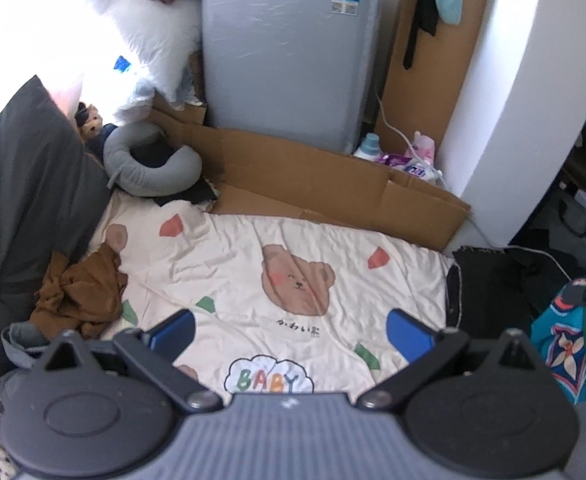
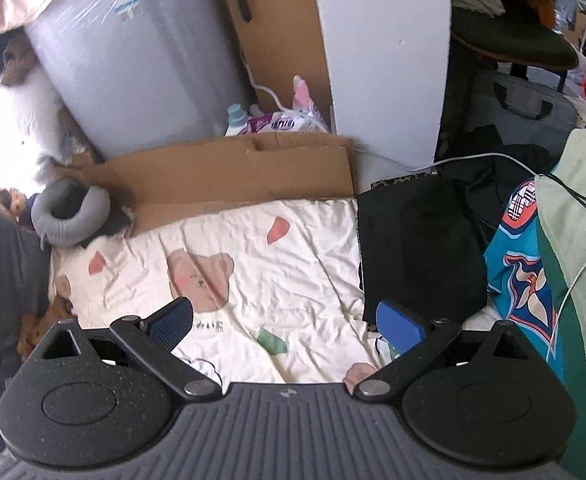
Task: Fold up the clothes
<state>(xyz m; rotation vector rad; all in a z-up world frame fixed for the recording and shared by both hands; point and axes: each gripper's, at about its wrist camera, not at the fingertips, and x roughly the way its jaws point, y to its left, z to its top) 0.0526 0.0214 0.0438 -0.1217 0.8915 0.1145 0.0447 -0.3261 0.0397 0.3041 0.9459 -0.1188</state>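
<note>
Both grippers are held over the bear blanket [image 1: 253, 264], jaws spread, nothing gripped. Brown garment [image 1: 81, 292] lies crumpled left of the left gripper [image 1: 291, 330], nearer to it. Black garment [image 2: 417, 240] lies just ahead-right of the right gripper [image 2: 285, 322], long axis running away.

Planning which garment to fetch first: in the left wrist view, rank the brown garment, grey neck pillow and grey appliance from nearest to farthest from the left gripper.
1. Brown garment: crumpled at the left, just beyond the left gripper.
2. Grey neck pillow: farther back, left.
3. Grey appliance: upright at the back, centre.
</note>
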